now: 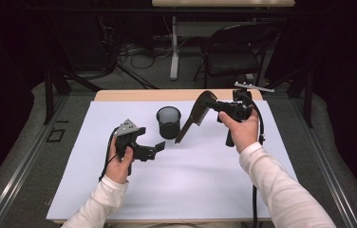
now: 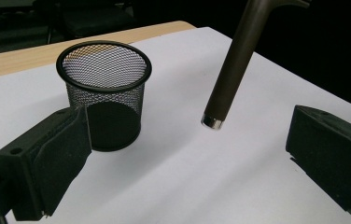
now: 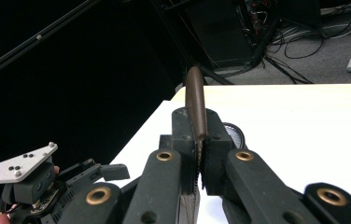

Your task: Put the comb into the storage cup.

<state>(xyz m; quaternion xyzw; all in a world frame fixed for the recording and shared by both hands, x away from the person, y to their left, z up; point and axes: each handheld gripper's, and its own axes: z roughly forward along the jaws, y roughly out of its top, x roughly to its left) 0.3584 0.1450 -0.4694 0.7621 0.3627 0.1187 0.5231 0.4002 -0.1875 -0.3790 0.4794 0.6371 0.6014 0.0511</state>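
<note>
My right gripper [image 1: 213, 106] is shut on a dark brown comb [image 1: 194, 117] by its toothed end. The comb hangs slanted, its handle pointing down and left toward a black mesh cup [image 1: 168, 122]. In the right gripper view the comb [image 3: 195, 95] stands edge-on, clamped between the pads of that gripper [image 3: 197, 140]. My left gripper [image 1: 151, 148] is open, held low just left of the cup. In the left gripper view its jaws [image 2: 183, 158] stand wide apart with nothing between them; the cup [image 2: 103, 93] sits upright ahead, and the comb's handle [image 2: 232, 70] hovers right of it, above the table.
A white sheet [image 1: 176, 185] covers most of the table, with a wooden strip [image 1: 167, 95] along the far edge. Behind the table stand a dark folding chair [image 1: 233, 54], a white desk leg [image 1: 173, 47] and loose cables [image 1: 138, 57] on the floor.
</note>
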